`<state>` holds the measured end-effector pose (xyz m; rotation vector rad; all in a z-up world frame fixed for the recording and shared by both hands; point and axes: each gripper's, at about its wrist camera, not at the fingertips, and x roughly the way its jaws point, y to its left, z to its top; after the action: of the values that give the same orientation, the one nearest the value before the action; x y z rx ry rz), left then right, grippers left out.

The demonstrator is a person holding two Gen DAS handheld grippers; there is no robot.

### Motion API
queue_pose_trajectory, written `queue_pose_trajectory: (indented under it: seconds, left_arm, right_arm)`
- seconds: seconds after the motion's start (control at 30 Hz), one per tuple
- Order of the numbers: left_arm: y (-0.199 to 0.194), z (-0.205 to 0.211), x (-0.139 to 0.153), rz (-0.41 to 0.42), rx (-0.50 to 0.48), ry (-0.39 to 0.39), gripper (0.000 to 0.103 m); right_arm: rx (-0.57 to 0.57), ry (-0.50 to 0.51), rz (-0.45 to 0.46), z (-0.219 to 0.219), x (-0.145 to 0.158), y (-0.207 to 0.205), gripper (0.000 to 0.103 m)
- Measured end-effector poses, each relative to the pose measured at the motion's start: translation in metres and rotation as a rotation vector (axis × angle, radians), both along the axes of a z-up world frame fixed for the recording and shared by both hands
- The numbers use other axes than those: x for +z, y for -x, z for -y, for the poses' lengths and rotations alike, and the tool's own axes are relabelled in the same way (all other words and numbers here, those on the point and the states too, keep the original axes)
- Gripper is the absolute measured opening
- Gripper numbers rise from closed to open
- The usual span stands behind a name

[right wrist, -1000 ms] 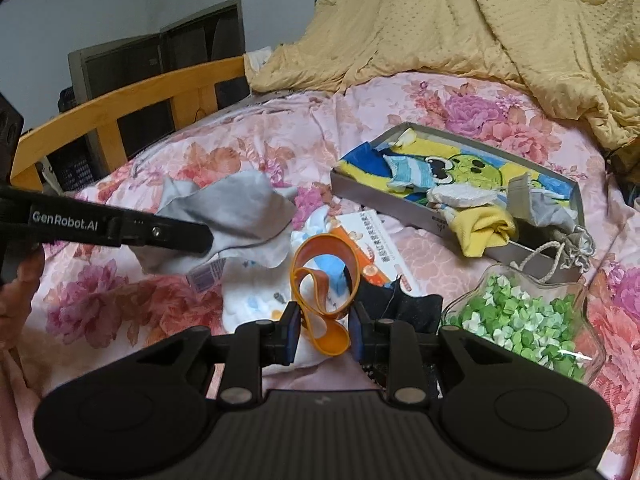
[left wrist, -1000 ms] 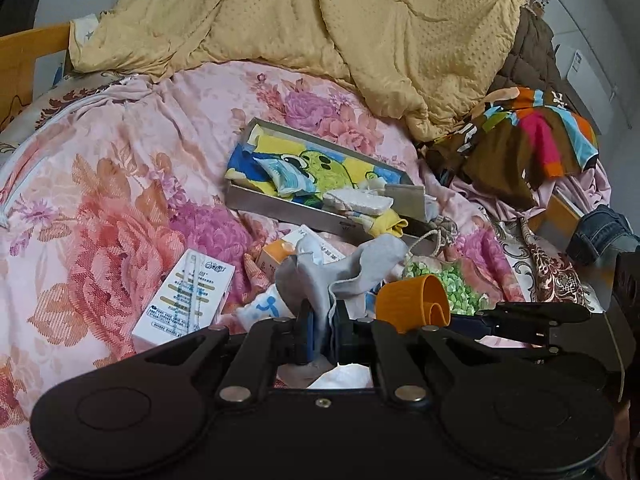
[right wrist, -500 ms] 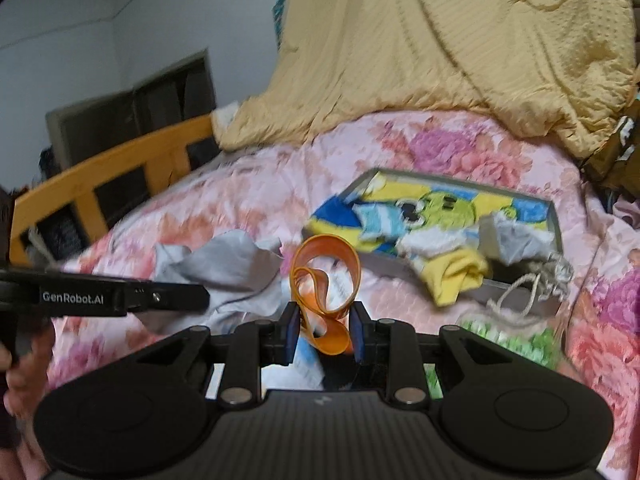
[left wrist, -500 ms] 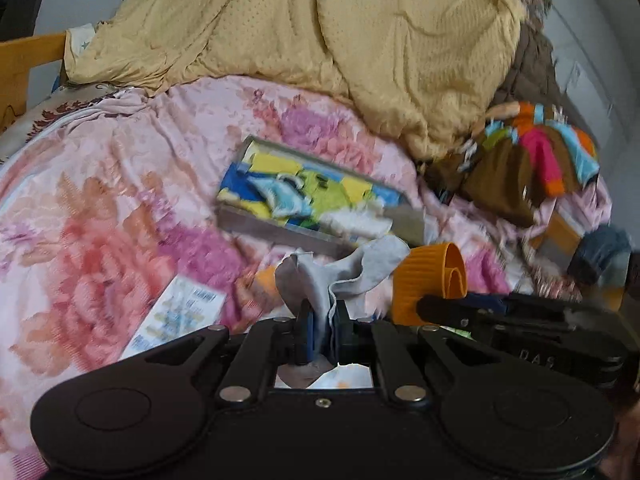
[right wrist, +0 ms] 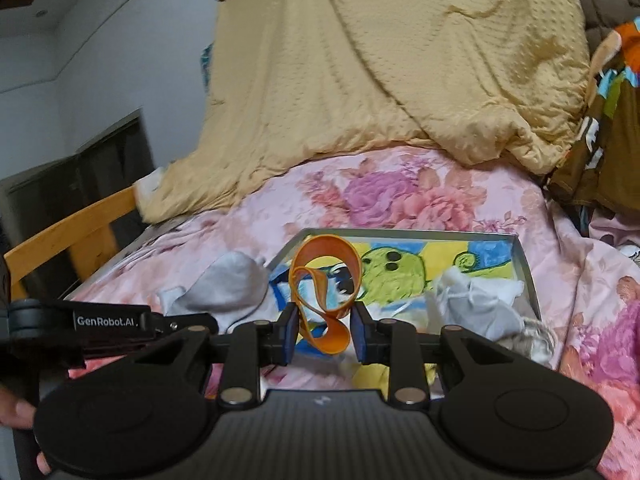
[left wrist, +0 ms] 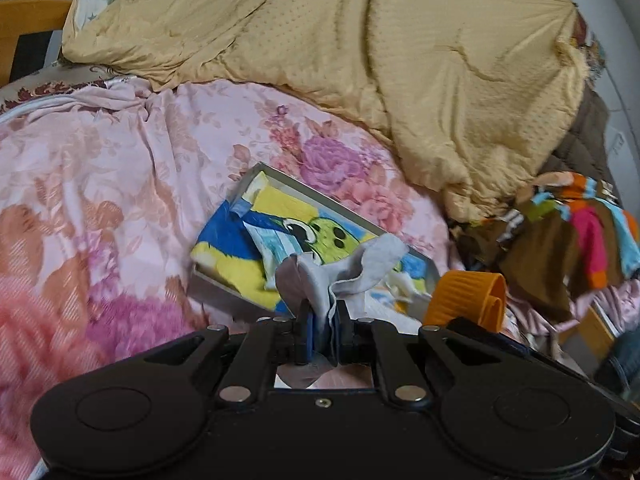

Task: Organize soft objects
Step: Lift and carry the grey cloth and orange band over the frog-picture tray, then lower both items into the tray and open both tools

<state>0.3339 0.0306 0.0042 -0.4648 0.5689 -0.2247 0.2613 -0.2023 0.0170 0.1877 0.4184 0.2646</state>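
My left gripper (left wrist: 322, 330) is shut on a grey sock (left wrist: 340, 270) and holds it up just before the near edge of a grey box (left wrist: 256, 172) lined with a yellow, blue and green cartoon cloth. My right gripper (right wrist: 325, 334) is shut on a coiled orange rubber band (right wrist: 326, 280) and holds it over the near left part of the same box (right wrist: 524, 268). The orange band also shows in the left wrist view (left wrist: 468, 296), and the grey sock in the right wrist view (right wrist: 228, 284). White and grey soft items (right wrist: 476, 308) lie in the box.
The box lies on a pink floral bedspread (left wrist: 100, 200). A tan quilt (left wrist: 360, 48) is heaped behind it. Striped, colourful clothing (left wrist: 568, 236) lies at the right. A wooden bed rail (right wrist: 72, 232) runs along the left edge.
Both grippers have lifted and moved forward to the box, each carrying its item. The small carton and the bowl of green pieces have dropped out of view.
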Motion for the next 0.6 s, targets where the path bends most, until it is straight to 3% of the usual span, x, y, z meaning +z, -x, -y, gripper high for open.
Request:
queue_pose_trajectory:
  seconds: [0.23,0.6]
  left_arm:
    - [-0.056,0.013,-0.011,-0.077,0.073,0.007,0.010]
    - [-0.088,0.028,-0.024,-0.158,0.133,0.032,0.010]
  right_arm:
    - [-0.073,-0.052,-0.032,0.014,-0.010,-0.039,0.033]
    - [-0.096,-0.070,-0.125,0.015,-0.024,-0.068,0.037]
